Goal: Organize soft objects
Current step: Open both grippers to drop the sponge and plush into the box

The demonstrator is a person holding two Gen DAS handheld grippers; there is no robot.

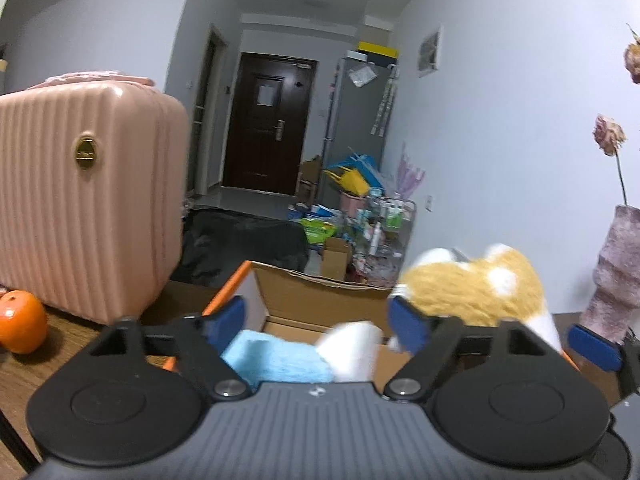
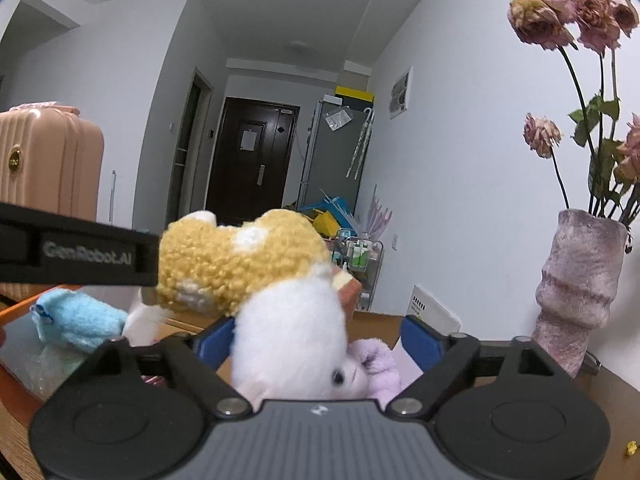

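Observation:
An orange-edged cardboard box [image 1: 320,300] sits on the wooden table. My left gripper [image 1: 316,320] is open over it, above a light blue plush [image 1: 276,356] with a white part. A tan and white plush [image 1: 476,284] shows to its right. In the right wrist view my right gripper [image 2: 320,338] stands open around that tan and white plush [image 2: 280,300], which fills the gap between the blue fingers. A lilac plush [image 2: 376,364] lies below it. The blue plush [image 2: 76,316] lies to the left, under the other gripper's black body [image 2: 80,252].
A pink ribbed suitcase [image 1: 84,196] stands at the left on the table, with an orange [image 1: 20,322] beside it. A mauve vase [image 2: 580,288] with dried roses stands at the right by the wall. Clutter and a dark door lie beyond.

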